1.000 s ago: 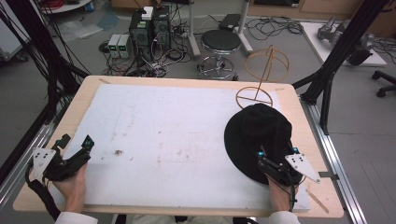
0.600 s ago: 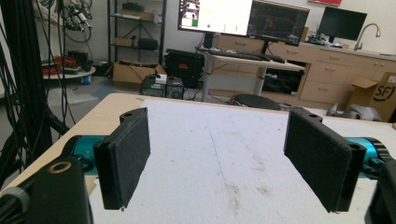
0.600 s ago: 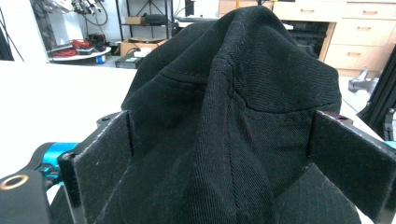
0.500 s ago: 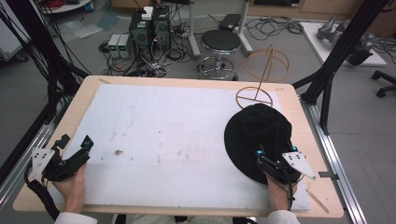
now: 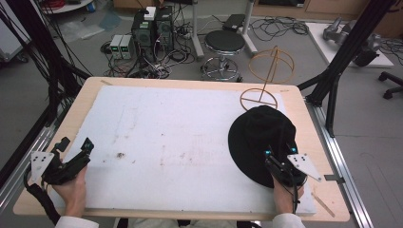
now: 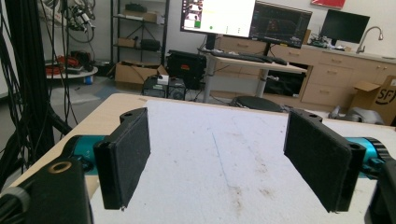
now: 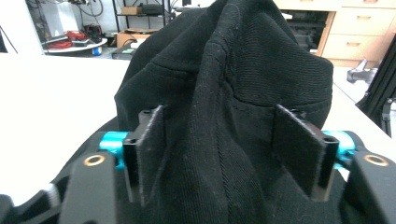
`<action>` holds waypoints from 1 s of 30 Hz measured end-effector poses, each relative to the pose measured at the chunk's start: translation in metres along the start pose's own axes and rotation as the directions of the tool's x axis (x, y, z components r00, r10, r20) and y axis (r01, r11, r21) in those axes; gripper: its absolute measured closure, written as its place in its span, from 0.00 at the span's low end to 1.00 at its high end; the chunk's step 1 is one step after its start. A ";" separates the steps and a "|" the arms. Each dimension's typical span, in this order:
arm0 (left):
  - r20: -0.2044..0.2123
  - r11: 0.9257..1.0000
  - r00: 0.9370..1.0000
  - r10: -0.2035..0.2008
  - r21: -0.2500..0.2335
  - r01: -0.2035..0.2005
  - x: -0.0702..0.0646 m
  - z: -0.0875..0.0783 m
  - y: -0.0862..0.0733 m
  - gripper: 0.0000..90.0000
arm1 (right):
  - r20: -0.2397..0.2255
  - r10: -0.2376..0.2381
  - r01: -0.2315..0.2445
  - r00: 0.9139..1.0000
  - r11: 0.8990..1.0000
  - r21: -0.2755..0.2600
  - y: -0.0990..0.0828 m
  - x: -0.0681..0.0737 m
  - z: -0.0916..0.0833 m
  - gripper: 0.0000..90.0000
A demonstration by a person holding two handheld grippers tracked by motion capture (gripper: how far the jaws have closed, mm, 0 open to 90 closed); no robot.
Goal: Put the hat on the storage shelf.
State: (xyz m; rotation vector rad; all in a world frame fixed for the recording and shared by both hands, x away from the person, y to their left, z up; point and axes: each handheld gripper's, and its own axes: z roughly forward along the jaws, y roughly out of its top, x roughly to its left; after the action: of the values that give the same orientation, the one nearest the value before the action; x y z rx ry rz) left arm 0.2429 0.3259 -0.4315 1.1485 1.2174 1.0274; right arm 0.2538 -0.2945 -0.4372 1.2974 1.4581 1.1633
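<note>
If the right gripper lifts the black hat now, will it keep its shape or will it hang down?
The black hat looks like soft fabric: it bunches into folds between the right gripper, whose jaws have just been closing around it. So it would probably sag when lifted. It seems light for its size. The fabric looks matte, so it is unlikely to slip from the pads.

1. Evenly and brightly lit from overhead; soft, short shadows under the black hat and on the white mat.
2. Mild glare off the mat in the left gripper view, washing out its far edge.
3. Slightly soft and grainy in the high view, with barrel bending near the table edges.
4. Hat fabric sharp close up; background shelves and drawers blurred.
5. Bright monitor blown out.
</note>
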 end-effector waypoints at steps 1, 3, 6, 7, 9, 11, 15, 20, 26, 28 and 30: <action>-0.001 1.000 1.000 0.000 0.001 0.000 0.000 0.000 0.000 0.26 | 0.000 0.000 0.000 1.000 1.000 0.000 0.000 0.000 0.000 0.40; -0.005 1.000 1.000 0.001 0.002 -0.001 0.001 -0.001 0.000 0.26 | 0.003 0.005 -0.005 1.000 1.000 -0.001 0.000 -0.001 0.000 0.45; -0.007 1.000 1.000 0.003 0.000 -0.003 0.001 -0.001 0.000 0.26 | -0.004 0.002 -0.002 1.000 1.000 0.005 0.001 -0.001 0.000 0.53; -0.006 1.000 1.000 0.002 0.000 -0.002 0.000 -0.001 0.000 0.26 | -0.004 0.002 -0.002 1.000 1.000 0.005 0.001 -0.001 0.000 0.53; -0.006 1.000 1.000 0.002 0.000 -0.002 0.000 0.000 0.000 0.26 | -0.014 0.003 -0.003 1.000 1.000 0.009 0.001 0.000 0.000 0.61; -0.005 1.000 1.000 0.004 0.000 -0.004 -0.001 0.000 0.000 0.26 | -0.025 0.006 -0.006 1.000 1.000 0.025 0.002 0.001 0.001 0.73; -0.003 1.000 1.000 0.004 0.002 -0.004 -0.001 -0.001 0.000 0.26 | -0.044 0.026 -0.023 0.999 0.998 0.055 0.005 0.005 0.002 0.93; -0.002 1.000 1.000 0.005 0.002 -0.005 -0.001 -0.001 0.000 0.26 | -0.069 0.081 -0.077 0.994 0.995 0.060 0.007 0.003 0.002 0.97; -0.004 1.000 1.000 0.001 0.001 -0.001 0.000 -0.001 0.000 0.26 | -0.076 0.074 -0.071 0.994 0.997 0.044 0.006 0.002 0.001 0.97; -0.002 1.000 1.000 -0.008 0.004 0.008 0.000 0.000 -0.001 0.26 | -0.076 0.079 -0.076 0.994 0.997 0.032 0.006 0.002 -0.001 0.97; 0.002 1.000 1.000 -0.018 0.007 0.017 0.001 0.000 -0.001 0.26 | -0.078 0.086 -0.084 0.993 0.996 0.036 0.006 0.002 -0.001 0.97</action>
State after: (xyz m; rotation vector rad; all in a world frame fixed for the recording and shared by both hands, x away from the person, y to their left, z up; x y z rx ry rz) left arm 0.2429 0.3263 -0.4328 1.1426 1.2282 1.0089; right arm 0.2535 -0.2921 -0.4306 1.3610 1.4973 1.2642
